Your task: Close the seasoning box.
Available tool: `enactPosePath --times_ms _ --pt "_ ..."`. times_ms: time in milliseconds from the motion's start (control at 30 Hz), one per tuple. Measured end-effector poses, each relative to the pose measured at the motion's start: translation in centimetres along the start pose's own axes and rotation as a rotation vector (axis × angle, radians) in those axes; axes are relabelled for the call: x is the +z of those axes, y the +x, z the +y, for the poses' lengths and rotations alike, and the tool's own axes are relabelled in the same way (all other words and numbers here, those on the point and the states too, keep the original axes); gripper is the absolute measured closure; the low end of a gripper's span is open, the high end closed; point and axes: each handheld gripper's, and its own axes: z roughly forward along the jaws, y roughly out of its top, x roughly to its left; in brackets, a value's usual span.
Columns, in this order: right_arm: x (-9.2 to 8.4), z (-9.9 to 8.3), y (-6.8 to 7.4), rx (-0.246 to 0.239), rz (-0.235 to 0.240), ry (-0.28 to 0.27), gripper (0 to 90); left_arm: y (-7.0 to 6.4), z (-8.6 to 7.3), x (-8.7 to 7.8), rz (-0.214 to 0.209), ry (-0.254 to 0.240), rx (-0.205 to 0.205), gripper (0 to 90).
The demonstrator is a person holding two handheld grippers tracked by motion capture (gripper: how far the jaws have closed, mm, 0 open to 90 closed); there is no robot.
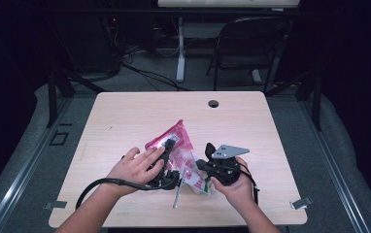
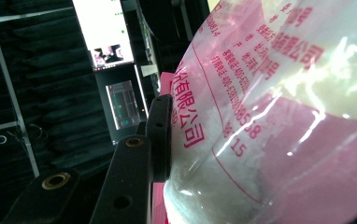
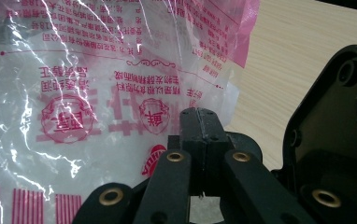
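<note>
A pink and clear plastic bag with red print and white contents is held tilted above the table's front middle. My left gripper is shut on it from the left. In the left gripper view one black finger presses flat against the bulging bag, and the other finger is hidden behind it. My right gripper comes at the bag's lower right corner. In the right gripper view its jaws stand together with no gap, pinched on the thin clear edge of the bag.
A thin metal rod lies on the wooden table near the front edge, below the bag. The left gripper's cable loops at the front left. A cable hole sits at the back. A black chair stands beyond the table.
</note>
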Motion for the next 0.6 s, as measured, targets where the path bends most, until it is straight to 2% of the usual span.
enactPosePath --times_ms 367,533,600 --pt "-0.07 0.02 -0.12 0.002 0.0 0.0 90.0 -0.09 -0.08 0.04 0.001 0.002 -0.012 70.2" --pt "-0.05 0.04 -0.1 0.002 0.003 0.0 90.0 -0.4 -0.28 0.02 -0.012 0.002 -0.038 70.3" --pt "-0.05 0.06 -0.09 0.001 0.002 0.0 90.0 -0.36 -0.31 0.0 -0.004 0.002 -0.032 70.3"
